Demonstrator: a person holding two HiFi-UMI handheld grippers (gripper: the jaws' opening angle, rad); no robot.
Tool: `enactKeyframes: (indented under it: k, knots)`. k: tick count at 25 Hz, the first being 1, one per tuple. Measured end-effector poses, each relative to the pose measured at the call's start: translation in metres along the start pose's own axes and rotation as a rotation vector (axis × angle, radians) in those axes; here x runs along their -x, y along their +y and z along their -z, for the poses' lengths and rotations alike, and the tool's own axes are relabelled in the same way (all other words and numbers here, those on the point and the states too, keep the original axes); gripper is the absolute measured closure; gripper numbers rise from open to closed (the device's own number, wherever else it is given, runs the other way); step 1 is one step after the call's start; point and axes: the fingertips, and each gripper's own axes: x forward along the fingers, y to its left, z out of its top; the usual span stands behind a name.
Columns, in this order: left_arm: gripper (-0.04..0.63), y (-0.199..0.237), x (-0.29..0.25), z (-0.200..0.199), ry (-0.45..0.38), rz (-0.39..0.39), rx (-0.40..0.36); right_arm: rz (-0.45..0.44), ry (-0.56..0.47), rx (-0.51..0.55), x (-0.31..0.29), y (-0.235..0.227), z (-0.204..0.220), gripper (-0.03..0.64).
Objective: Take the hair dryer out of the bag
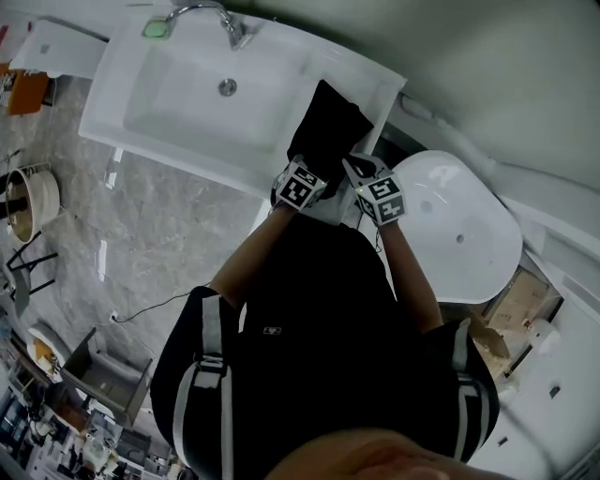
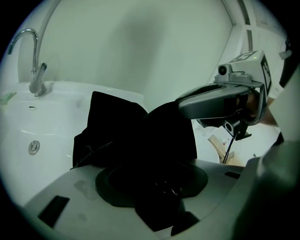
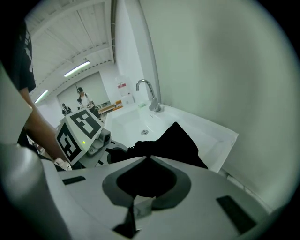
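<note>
A black cloth bag point(image 1: 323, 127) lies on the right rim of the white sink point(image 1: 178, 103), with both grippers at its near end. My left gripper point(image 1: 317, 173) stands with its jaws apart and black cloth point(image 2: 140, 131) filling the gap between them point(image 2: 154, 187); the pads do not press on it. My right gripper point(image 1: 358, 171) has its tips together point(image 3: 149, 158) on a fold of the bag point(image 3: 178, 140). Each gripper shows in the other's view: the right gripper point(image 2: 220, 101), the left gripper point(image 3: 79, 133). No hair dryer is in sight; the bag hides its contents.
A chrome faucet point(image 1: 220, 17) stands at the sink's back edge. A white toilet point(image 1: 459, 234) sits close on the right. On the marbled floor at the left are a pale bucket point(image 1: 33, 197) and a cable. Cardboard boxes point(image 1: 511, 300) lie beyond the toilet.
</note>
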Motion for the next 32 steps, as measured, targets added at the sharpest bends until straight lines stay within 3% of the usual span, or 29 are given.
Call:
enactKeyframes:
  k: [2, 7, 16, 21, 26, 32]
  knots:
    - [0.417, 0.001, -0.006, -0.001, 0.011, -0.008, 0.009, -0.006, -0.021, -0.023, 0.002, -0.003, 0.0, 0.545]
    - [0.384, 0.02, -0.022, 0.004, 0.031, -0.122, -0.01, -0.013, -0.017, -0.011, 0.004, -0.002, 0.005, 0.545]
    - [0.374, 0.023, -0.059, 0.012, 0.134, -0.109, -0.019, -0.046, -0.003, -0.019, 0.013, 0.0, 0.019, 0.545]
    - [0.375, 0.027, -0.058, 0.007, 0.121, -0.14, -0.02, -0.038, -0.002, -0.038, 0.016, -0.003, 0.029, 0.545]
    - [0.382, 0.022, -0.047, 0.003, 0.113, 0.002, 0.104, -0.04, -0.032, -0.046, 0.018, -0.004, 0.03, 0.543]
    - [0.382, -0.004, -0.025, -0.013, 0.002, 0.199, 0.318, -0.077, -0.076, -0.098, 0.027, -0.005, 0.039, 0.544]
